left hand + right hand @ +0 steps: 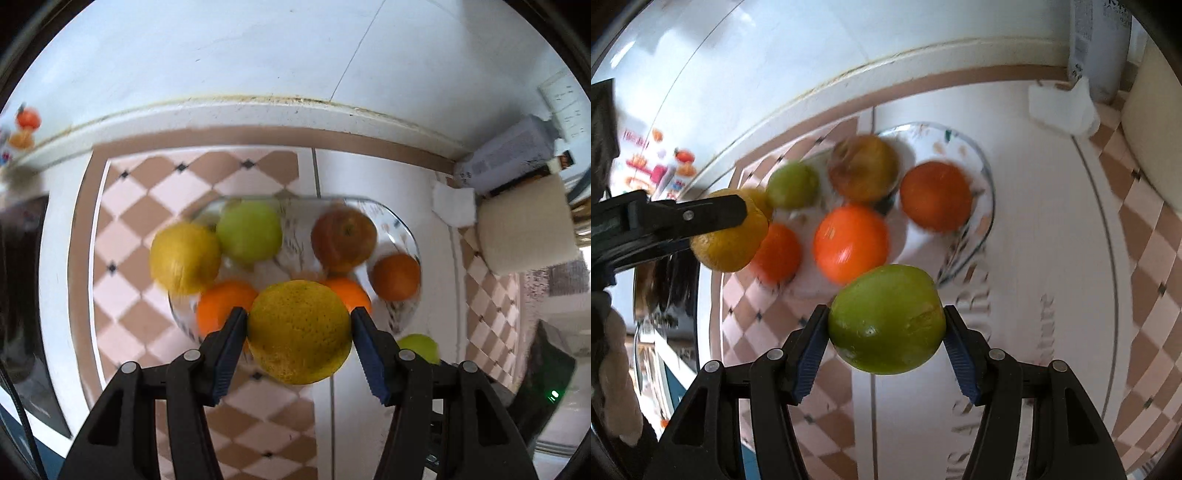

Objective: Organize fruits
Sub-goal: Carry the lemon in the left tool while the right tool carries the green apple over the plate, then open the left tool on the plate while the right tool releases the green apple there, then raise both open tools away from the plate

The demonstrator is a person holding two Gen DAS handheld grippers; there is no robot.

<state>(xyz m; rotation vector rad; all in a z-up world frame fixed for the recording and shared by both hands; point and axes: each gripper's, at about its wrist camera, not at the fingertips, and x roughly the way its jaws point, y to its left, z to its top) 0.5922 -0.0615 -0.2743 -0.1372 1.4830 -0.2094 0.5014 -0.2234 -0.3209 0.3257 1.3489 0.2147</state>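
Note:
My left gripper (pixel 299 325) is shut on a yellow-green orange (pixel 299 332) and holds it above the near rim of a glass plate (pixel 400 221). The plate holds a yellow citrus (pixel 184 258), a green apple (pixel 249 230), a red apple (pixel 343 238) and three oranges (pixel 396 277). My right gripper (pixel 886 325) is shut on a green apple (pixel 886 319), near the plate's (pixel 982 162) front edge. The left gripper (pixel 716 218) with its fruit (pixel 729 243) shows at the left of the right wrist view. The right gripper's green apple shows in the left wrist view (pixel 421 347).
The plate stands on a checked pink and white tablecloth (pixel 147 206) against a white wall. A cream cylinder (pixel 524 229), a folded white paper (pixel 454 203) and a grey carton (pixel 506 155) stand at the right.

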